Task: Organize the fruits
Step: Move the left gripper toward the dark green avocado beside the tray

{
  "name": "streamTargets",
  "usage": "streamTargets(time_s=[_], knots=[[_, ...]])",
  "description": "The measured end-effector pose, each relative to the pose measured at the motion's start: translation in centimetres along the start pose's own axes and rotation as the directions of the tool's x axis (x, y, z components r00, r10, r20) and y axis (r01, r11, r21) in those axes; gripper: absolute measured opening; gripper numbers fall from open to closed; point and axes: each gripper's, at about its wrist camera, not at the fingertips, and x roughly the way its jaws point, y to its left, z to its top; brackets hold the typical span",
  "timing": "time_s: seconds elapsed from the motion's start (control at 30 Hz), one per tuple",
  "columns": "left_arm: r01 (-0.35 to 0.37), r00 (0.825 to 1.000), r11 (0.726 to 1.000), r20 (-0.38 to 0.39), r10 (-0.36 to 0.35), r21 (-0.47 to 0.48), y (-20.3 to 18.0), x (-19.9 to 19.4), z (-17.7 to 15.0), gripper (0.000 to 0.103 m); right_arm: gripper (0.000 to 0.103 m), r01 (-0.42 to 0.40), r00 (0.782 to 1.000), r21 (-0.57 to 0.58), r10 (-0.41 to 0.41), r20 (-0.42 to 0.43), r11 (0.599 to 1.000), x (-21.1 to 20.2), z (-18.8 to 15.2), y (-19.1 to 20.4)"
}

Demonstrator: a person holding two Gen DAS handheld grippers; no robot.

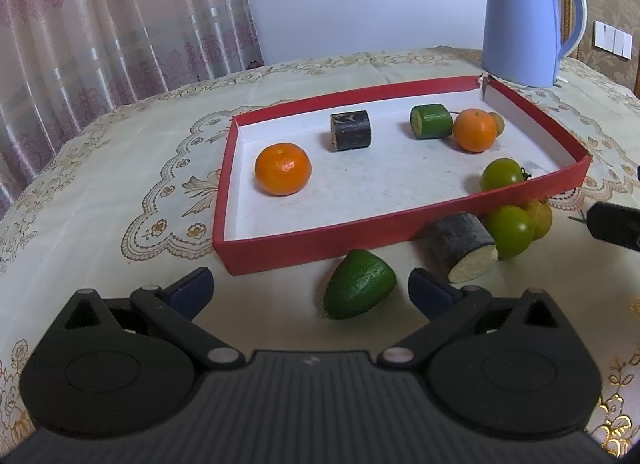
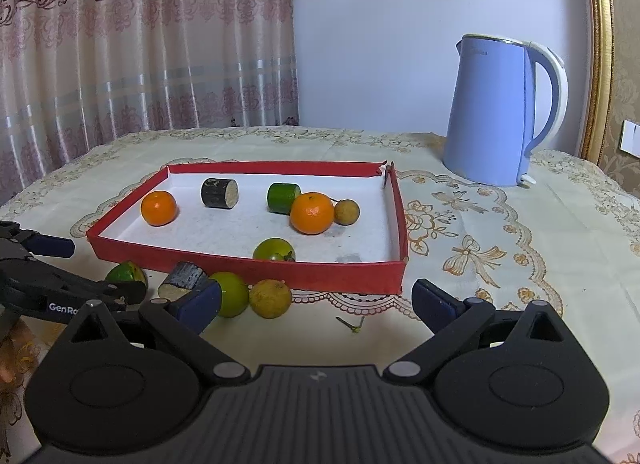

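A red tray [image 1: 400,220] with a white floor holds two oranges [image 1: 283,169] [image 1: 475,130], a dark cane piece [image 1: 351,130], a green cut piece [image 1: 431,121], a small brown fruit [image 1: 499,122] and a green tomato [image 1: 502,174]. On the cloth in front of it lie a green fruit half [image 1: 358,284], a dark cane stub [image 1: 464,246], a green round fruit [image 1: 510,230] and a yellow fruit [image 1: 540,218]. My left gripper [image 1: 310,290] is open, the green half between its fingers, nearer the right one. My right gripper [image 2: 316,300] is open and empty, just behind the yellow fruit [image 2: 270,298].
A blue kettle [image 2: 500,112] stands on the table behind the tray's right corner. A small loose stem [image 2: 352,324] lies on the patterned tablecloth [image 2: 500,264]. Curtains hang behind the table at the left. A person's fingers show at the right wrist view's lower left edge.
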Motion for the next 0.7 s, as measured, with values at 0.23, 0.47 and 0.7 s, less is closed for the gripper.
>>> streamTargets(time_s=[0.23, 0.47, 0.7], knots=[[-0.006, 1.0, 1.0, -0.002, 0.006, 0.001, -0.2, 0.2, -0.1, 0.103, 0.102, -0.035, 0.999, -0.036, 0.037, 0.038, 0.999, -0.7, 0.7, 1.8], [0.001, 1.0, 1.0, 0.001, -0.001, -0.006, 0.1, 0.3, -0.1, 0.103, 0.102, 0.036, 0.999, -0.022, -0.036, -0.02, 0.999, 0.4, -0.1, 0.6], [0.039, 0.999, 0.999, -0.025, -0.04, -0.038, 0.8, 0.8, -0.2, 0.097, 0.102, 0.019, 0.999, -0.035, -0.021, -0.038, 0.999, 0.8, -0.4, 1.1]])
